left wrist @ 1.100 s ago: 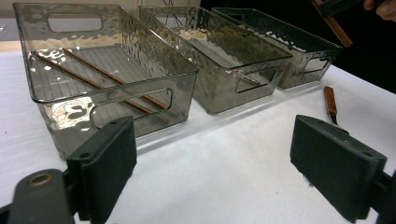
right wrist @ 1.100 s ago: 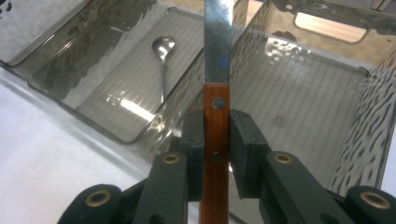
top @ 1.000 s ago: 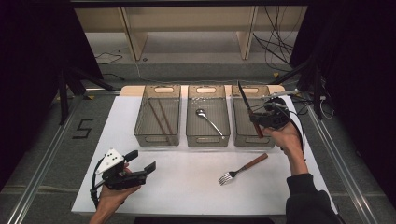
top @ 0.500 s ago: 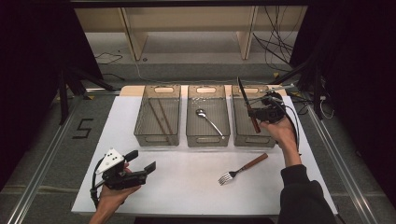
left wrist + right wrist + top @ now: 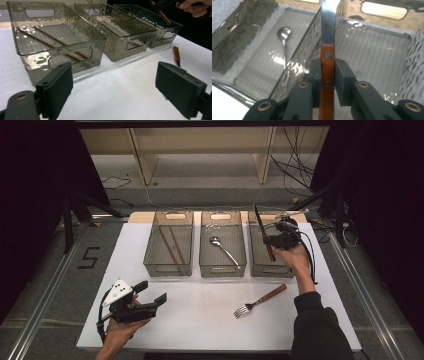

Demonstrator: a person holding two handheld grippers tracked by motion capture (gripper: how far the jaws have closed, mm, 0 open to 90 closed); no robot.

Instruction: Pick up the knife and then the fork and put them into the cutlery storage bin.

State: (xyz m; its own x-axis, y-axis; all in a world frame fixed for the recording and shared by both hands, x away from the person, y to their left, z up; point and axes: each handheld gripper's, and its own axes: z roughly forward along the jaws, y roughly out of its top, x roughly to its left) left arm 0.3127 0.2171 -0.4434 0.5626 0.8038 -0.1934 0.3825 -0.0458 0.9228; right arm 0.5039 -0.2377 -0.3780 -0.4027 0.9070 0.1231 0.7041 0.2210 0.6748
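My right gripper (image 5: 274,241) is shut on the brown wooden handle of a knife (image 5: 262,231), held over the right clear bin (image 5: 270,270). In the right gripper view the pads (image 5: 315,72) clamp the handle, and the blade (image 5: 328,22) points away along the wall between the right bin (image 5: 374,47) and the middle one. A spoon (image 5: 222,247) lies in the middle bin (image 5: 222,269). Two chopsticks (image 5: 170,245) lie in the left bin (image 5: 167,269). A fork (image 5: 260,301) with a wooden handle rests on the white table. My left gripper (image 5: 152,301) stands open and holds nothing, near the front left.
The white tabletop (image 5: 200,320) stretches between the bins and the front edge. In the left gripper view the left bin (image 5: 57,53) stands just ahead of the jaws. Cables trail past the table's far right corner (image 5: 310,215). Shelving stands behind the table.
The right hand has shifted a little left and farther over the right bin, with the knife still gripped. The left gripper has stayed in place.
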